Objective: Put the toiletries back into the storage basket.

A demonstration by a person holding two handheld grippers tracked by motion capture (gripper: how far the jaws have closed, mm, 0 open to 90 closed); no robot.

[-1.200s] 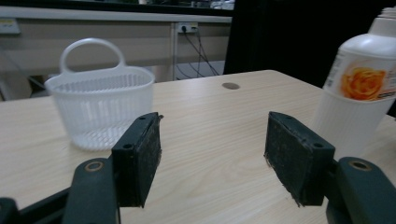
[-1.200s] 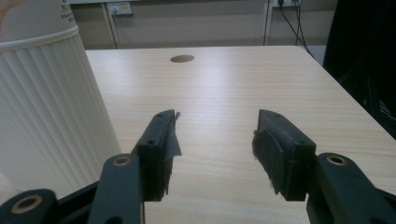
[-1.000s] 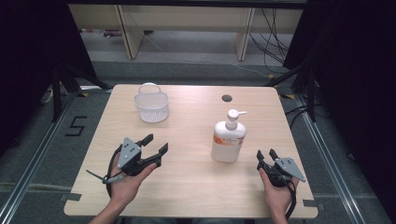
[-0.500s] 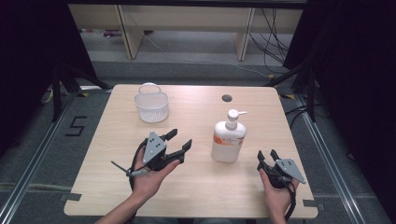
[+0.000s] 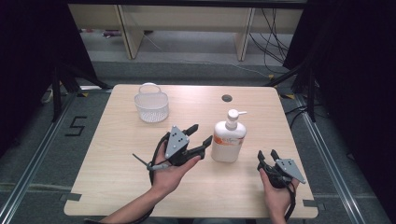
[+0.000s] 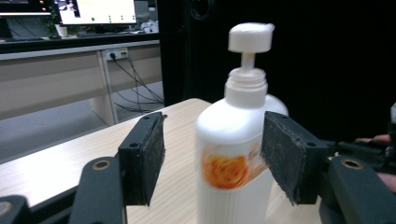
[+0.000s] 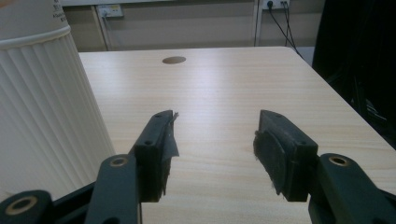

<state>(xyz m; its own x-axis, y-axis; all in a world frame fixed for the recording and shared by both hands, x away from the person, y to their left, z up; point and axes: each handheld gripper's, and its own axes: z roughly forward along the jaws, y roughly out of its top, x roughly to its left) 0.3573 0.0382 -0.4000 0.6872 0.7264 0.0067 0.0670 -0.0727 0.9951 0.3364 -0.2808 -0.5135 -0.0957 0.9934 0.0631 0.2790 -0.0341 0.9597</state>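
Right gripper [image 5: 268, 156] sits by the bench's near right corner, jaws wide, nothing in em. Left gripper [image 5: 200, 134] is mid-bench w/ jaws just been closing in, pump bottle [image 5: 228, 139] between the pads, not squeezed yet afaict. Mesh basket [image 5: 151, 106] is further back, near the far left corner.

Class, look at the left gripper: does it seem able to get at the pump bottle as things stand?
Probably yes. The left gripper is right beside the pump bottle, jaws just closing but not yet touching, with nothing between them.
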